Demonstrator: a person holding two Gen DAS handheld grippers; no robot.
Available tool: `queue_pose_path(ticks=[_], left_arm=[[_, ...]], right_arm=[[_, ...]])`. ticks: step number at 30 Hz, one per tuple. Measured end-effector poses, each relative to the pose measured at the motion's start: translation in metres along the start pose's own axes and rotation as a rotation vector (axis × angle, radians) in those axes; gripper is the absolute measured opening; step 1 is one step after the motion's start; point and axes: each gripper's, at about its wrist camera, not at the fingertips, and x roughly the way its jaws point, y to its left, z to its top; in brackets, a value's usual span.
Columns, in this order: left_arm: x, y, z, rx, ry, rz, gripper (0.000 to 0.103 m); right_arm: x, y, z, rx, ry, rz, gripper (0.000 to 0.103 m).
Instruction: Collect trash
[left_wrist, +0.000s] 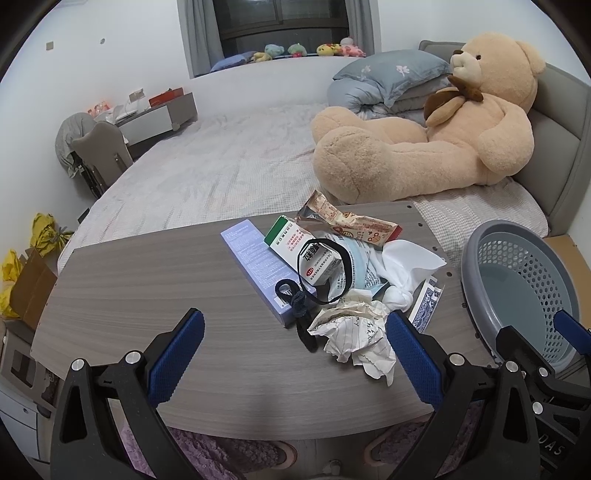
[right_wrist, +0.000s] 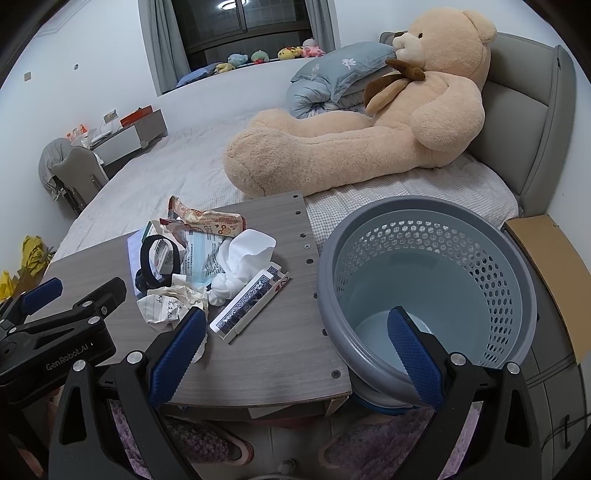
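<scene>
Hovering over the near edge of the worktop (left_wrist: 147, 280), the left tongs (left_wrist: 295, 354) stand spread with nothing between them, bare wood to their left. The right tongs (right_wrist: 297, 352) are spread too, straddling the worktop's right edge and the basket (right_wrist: 517, 295) rim. The trash heap sits toward the far right corner: one crumpled paper (left_wrist: 354, 332), one white tissue (left_wrist: 402, 273), one snack wrapper (left_wrist: 351, 221), one medicine box (left_wrist: 295, 243), one card pack (right_wrist: 247, 306). The grey basket beside that edge holds nothing visible.
</scene>
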Motion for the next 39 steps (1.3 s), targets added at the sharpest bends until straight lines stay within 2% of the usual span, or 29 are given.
queue_pose_path(ticks=[39], left_arm=[[-0.0013,0.0024,-0.0004,-0.003,-0.004,-0.004,0.097]], right_arm=[[-0.0009,0.0023,0.0001,-0.005,-0.001,-0.002,0.094]])
